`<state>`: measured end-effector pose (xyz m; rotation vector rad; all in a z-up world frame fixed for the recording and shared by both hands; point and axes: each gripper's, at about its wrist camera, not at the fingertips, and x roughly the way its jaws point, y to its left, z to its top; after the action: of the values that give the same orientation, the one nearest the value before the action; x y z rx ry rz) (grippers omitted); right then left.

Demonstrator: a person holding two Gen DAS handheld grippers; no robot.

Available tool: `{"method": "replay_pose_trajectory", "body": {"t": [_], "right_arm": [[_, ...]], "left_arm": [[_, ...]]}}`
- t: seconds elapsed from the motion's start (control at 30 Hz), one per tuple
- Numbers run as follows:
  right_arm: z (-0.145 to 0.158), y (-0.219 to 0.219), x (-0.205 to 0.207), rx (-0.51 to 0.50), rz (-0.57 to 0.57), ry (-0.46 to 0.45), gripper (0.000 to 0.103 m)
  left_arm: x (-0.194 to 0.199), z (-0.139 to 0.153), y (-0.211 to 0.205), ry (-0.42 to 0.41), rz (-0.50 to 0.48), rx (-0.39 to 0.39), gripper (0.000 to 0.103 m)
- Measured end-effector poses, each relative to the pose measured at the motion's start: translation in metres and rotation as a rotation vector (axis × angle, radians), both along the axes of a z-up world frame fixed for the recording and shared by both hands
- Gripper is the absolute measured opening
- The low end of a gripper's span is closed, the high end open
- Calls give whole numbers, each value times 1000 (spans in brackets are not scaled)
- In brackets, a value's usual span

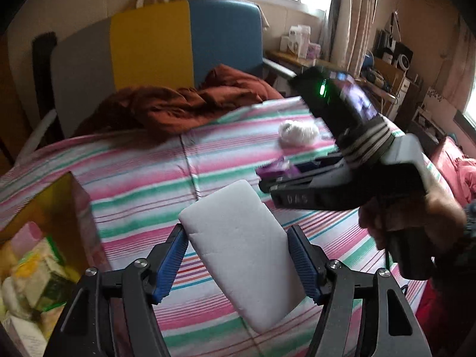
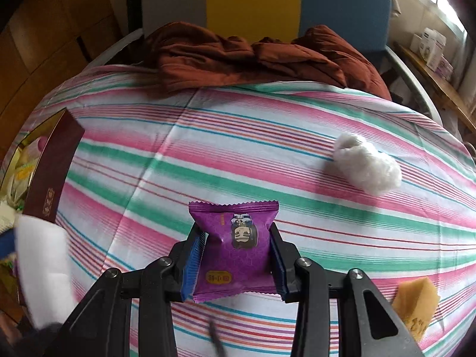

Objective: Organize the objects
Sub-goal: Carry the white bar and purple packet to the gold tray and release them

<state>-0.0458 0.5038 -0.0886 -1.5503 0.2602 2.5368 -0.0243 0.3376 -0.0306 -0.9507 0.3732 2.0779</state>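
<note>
My left gripper (image 1: 238,253) is shut on a white foam block (image 1: 238,247) and holds it above the striped bed sheet (image 1: 142,184). The block also shows blurred at the left edge of the right wrist view (image 2: 41,267). My right gripper (image 2: 236,255) is shut on a purple snack packet (image 2: 235,247) above the sheet; in the left wrist view it (image 1: 267,178) is at the right with the packet (image 1: 276,169) showing. An open maroon box (image 2: 53,166) with several packets inside lies at the left, also in the left wrist view (image 1: 53,208).
A white cotton wad (image 2: 367,165) lies on the sheet at the right. A yellow-brown packet (image 2: 416,306) lies near the right front. A rust-brown jacket (image 2: 253,56) is heaped at the far end against the colored headboard (image 1: 151,41). A cluttered shelf (image 1: 383,71) stands far right.
</note>
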Motion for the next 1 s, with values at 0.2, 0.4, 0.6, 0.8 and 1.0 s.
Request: {"method": "replay_pose_trajectory", "body": {"t": [0.2,0.4,0.6,0.8,1.0], "right_arm": [[-2,-9,0,-8,10,-2,41],[-7,-21,-1,-10,27,-28,41],[-10,-34,-2,18,40,-46,41],[-9,-44,-1,8,43,-72,41],[1,-65,1,-39,53,-77,41]], "left_arm": [[1,21,-30,48,43,27,70],[-1,31,-64,59,92,44,70],[-5,34,-95,60,138,55,70],[-13,32,-123,48,178,62,70],[-22,27,-159,22,247,67,70]]}}
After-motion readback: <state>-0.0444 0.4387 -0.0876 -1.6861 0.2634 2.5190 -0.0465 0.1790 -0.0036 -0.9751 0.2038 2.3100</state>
